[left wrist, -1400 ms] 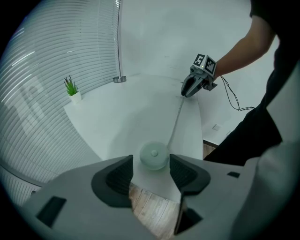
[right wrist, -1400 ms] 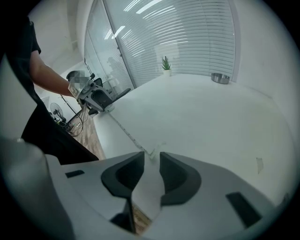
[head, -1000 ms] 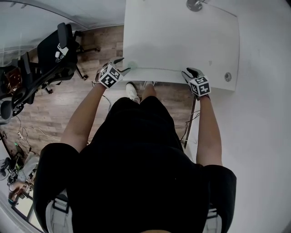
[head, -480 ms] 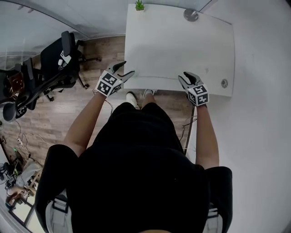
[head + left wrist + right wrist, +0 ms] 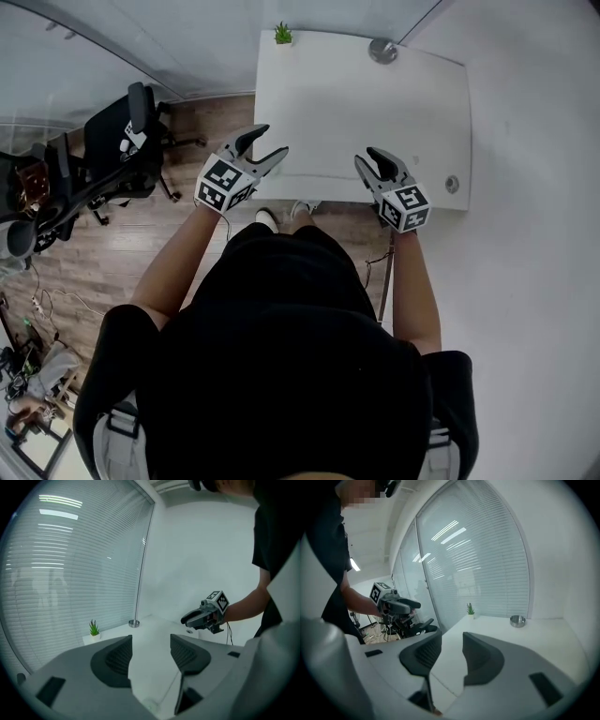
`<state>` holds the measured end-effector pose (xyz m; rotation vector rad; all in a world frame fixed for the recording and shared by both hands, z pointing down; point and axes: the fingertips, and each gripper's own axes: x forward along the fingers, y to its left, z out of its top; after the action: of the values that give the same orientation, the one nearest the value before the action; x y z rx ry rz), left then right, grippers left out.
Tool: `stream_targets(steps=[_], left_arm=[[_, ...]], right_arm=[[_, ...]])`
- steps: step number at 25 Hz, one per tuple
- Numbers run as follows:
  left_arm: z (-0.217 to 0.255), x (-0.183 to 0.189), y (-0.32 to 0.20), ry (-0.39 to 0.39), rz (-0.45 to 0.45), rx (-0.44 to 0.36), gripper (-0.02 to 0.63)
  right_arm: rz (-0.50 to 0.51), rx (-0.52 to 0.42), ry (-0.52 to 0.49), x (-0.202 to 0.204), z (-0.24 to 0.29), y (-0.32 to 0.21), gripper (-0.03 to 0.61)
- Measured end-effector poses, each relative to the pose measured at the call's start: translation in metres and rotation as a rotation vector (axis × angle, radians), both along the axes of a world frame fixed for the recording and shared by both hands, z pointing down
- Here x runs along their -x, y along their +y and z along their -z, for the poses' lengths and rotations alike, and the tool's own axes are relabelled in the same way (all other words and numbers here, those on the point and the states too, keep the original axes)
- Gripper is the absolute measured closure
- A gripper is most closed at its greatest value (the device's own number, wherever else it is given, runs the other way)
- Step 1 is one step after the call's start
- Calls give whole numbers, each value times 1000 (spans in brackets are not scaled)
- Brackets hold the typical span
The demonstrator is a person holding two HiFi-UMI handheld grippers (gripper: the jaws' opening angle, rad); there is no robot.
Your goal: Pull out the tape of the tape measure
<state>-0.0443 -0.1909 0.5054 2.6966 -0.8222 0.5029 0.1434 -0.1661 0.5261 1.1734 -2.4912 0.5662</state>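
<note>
No tape measure shows in any view. My left gripper [image 5: 272, 141] hangs over the near left edge of the white table [image 5: 375, 103]. Its jaws stand open with nothing between them [image 5: 150, 641], and they have just closed a little. My right gripper [image 5: 367, 157] hovers over the near edge further right, also open and empty [image 5: 451, 641]. Each gripper sees the other: the right gripper [image 5: 197, 617] from the left gripper view, the left gripper [image 5: 405, 604] from the right gripper view.
A small potted plant [image 5: 282, 35] and a round metal dish [image 5: 382, 50] stand at the table's far edge. A round grommet [image 5: 452, 184] sits near the table's right front corner. Office chairs [image 5: 122, 131] stand on the wooden floor to the left. A glass wall with blinds [image 5: 70, 564] runs behind the table.
Both grippers have risen from the table's front edge and now hang above it. The head view has shifted, so the far edge with plant and dish shows.
</note>
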Motion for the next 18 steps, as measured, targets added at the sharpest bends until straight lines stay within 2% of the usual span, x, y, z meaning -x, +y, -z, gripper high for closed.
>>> stream_targets(steps=[8,18], left_arm=[[65,-15,-1,123,-6,-72,377],[124,-33,10,198,-50,-167,413]], right_arm=[[21,-140,-83,22,74,-8,476],[16,-284,-157,37,145,-5,536]])
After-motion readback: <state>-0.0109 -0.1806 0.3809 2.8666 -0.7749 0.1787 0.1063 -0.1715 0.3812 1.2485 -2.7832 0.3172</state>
